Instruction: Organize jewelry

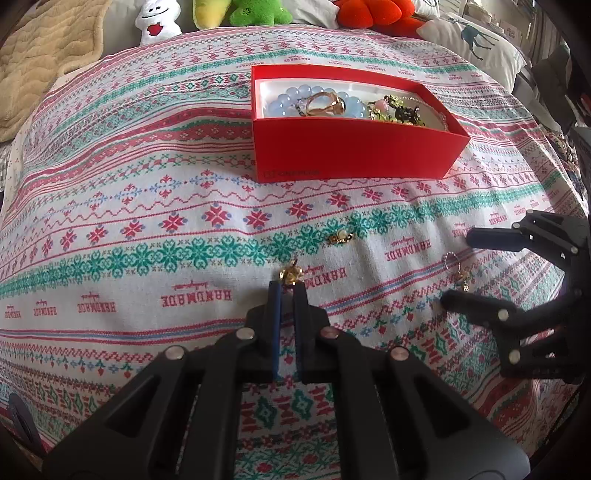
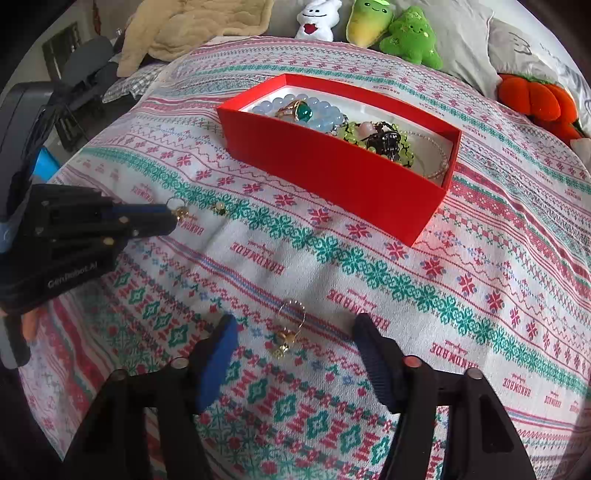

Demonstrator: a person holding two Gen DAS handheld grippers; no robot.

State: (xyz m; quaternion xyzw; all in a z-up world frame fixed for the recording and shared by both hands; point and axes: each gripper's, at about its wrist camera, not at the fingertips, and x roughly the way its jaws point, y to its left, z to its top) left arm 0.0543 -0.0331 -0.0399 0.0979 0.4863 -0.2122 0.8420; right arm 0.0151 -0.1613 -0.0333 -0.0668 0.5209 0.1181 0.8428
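While the red box sits in the middle of the patterned cloth, both claws are on the near side of it. The left claw is clenched on a small gold earring, with its two blue fingers almost touching. The right claw is wide open, and a gold hoop earring lies on the cloth between its fingers, touching neither. A little closer to the box lies one more small piece with a green stone, all by itself. Nothing stands between these pieces and the box. Inside the box are pale blue beads, a gold ring with a green stone, and a tangle of yellow-green and dark beads. Past the box, at the far edge of the cloth, sit a white plush, a green plush and an orange plush.
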